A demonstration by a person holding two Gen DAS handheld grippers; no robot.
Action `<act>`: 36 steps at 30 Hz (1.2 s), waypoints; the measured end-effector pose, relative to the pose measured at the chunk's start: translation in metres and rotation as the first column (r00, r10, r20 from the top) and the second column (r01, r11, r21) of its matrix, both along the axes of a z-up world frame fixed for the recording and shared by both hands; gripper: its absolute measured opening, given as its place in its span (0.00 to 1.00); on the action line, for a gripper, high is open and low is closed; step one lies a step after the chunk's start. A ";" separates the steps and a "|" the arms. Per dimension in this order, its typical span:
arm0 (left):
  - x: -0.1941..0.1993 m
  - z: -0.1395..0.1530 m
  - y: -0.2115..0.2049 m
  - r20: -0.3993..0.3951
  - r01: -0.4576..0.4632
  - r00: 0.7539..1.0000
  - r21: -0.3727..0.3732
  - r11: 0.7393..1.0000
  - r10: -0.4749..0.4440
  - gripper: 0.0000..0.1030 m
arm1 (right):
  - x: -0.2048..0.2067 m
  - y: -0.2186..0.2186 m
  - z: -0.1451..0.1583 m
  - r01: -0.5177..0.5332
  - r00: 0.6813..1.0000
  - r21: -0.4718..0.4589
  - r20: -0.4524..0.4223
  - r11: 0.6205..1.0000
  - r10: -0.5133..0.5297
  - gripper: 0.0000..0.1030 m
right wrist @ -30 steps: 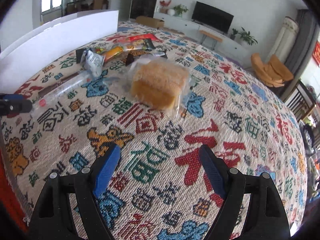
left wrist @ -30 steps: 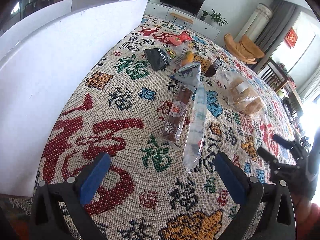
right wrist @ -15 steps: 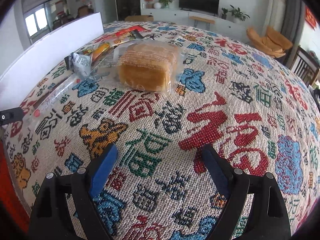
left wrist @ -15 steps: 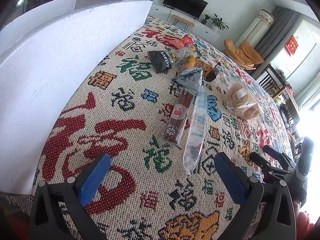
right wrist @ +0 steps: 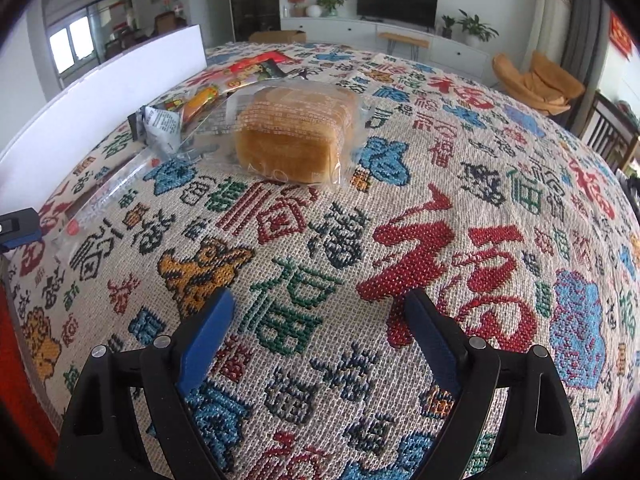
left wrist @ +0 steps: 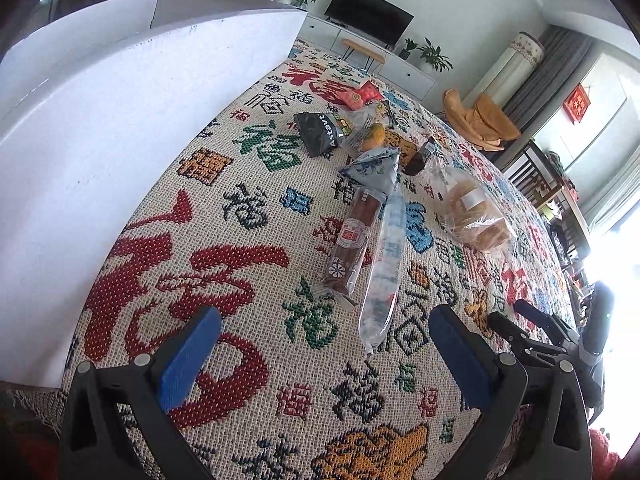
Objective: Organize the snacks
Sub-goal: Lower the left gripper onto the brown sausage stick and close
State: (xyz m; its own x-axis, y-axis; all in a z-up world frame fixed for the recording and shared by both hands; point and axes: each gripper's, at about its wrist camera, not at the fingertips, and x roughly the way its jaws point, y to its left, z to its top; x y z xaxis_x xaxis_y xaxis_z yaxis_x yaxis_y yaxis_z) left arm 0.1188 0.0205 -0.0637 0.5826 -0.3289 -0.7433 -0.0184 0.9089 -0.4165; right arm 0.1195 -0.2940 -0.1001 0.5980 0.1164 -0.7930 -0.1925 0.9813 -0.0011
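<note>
Here, both grippers over patterned tablecloth (right wrist: 460, 168). Right gripper (right wrist: 320, 332) jaws have just been opening, now wide, nothing between; wrapped bread (right wrist: 296, 136) lies ahead, well apart. Left gripper (left wrist: 320, 348) jaws wide, empty; clear packet (left wrist: 382, 268) and brown bar (left wrist: 352, 236) side by side ahead. White box (left wrist: 120, 128) along left edge.

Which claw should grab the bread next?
Right. The bread lies straight ahead of the open, empty right claw. From the left claw, also open, it sits far off to the side, past the long packets.
</note>
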 end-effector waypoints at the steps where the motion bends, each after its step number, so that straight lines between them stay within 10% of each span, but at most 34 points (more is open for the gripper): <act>1: -0.001 0.001 0.000 0.004 -0.001 1.000 -0.001 1.000 0.001 0.99 | 0.000 0.000 0.000 0.000 1.000 0.000 0.000 1.000 0.000 0.87; 27: -0.005 0.009 0.007 0.061 -0.016 0.998 -0.052 0.999 0.019 0.93 | 0.001 0.000 0.000 0.000 1.000 0.003 -0.001 1.000 0.000 0.88; 36: 0.050 0.010 -0.031 0.007 0.122 0.992 0.229 0.966 -0.127 0.60 | 0.000 -0.001 0.000 0.000 1.000 0.003 -0.001 1.000 0.000 0.88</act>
State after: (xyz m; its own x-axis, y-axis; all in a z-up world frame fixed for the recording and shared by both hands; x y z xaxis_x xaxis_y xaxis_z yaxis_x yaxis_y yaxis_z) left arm 0.1686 -0.0103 -0.0539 0.5639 -0.2234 -0.7950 0.1079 0.9744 -0.1972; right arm 0.1199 -0.2946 -0.0999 0.5976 0.1185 -0.7930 -0.1921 0.9814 0.0019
